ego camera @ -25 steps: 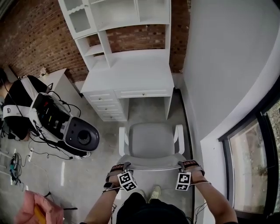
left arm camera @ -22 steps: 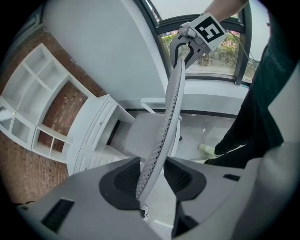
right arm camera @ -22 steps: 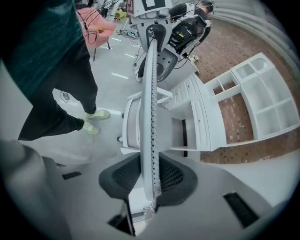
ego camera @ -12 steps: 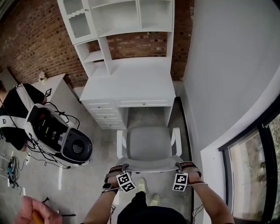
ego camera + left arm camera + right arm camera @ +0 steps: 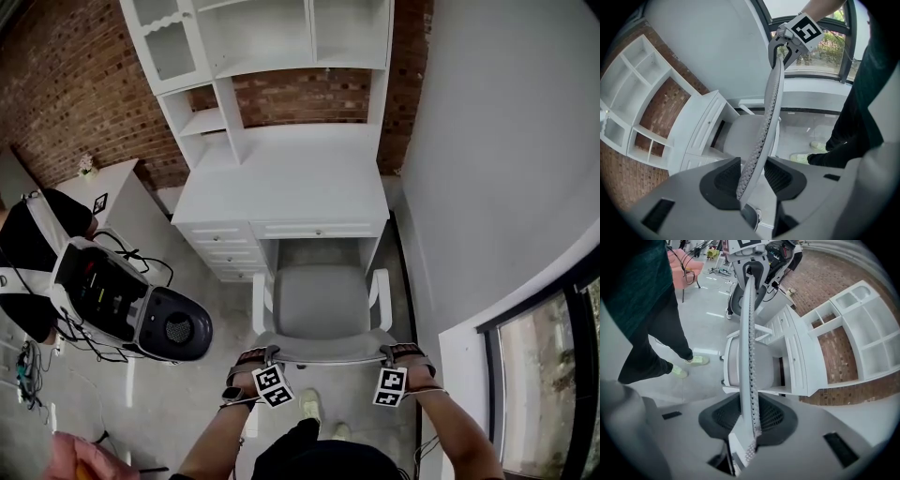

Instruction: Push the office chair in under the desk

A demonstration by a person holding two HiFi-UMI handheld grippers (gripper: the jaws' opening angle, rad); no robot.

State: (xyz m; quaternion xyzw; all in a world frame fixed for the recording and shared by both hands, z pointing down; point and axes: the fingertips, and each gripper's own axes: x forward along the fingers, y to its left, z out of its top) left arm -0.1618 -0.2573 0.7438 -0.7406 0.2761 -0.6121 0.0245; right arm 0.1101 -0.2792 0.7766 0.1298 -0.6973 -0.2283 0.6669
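Observation:
A grey-and-white office chair [image 5: 319, 300] faces the white desk [image 5: 281, 178], its seat front at the knee opening beside the drawers. Both grippers hold the top edge of its mesh backrest [image 5: 323, 349]. My left gripper [image 5: 265, 356] has the backrest's left end between its pads; in the left gripper view the backrest [image 5: 766, 122] runs through the left gripper [image 5: 752, 176], whose jaws are opening slightly. My right gripper [image 5: 389, 354] is shut on the right end; in the right gripper view the backrest [image 5: 749, 333] is pinched in the right gripper [image 5: 749, 416].
A grey wall [image 5: 497, 187] runs close along the chair's right, with a window [image 5: 553, 375] lower down. A machine with cables [image 5: 122, 300] stands on the floor to the left, behind it a low white cabinet [image 5: 122, 183]. The person's shoes [image 5: 309, 405] are just behind the chair.
The chair and both grippers have moved forward toward the desk; the seat front now reaches the desk's opening. The person's feet have stepped forward behind it.

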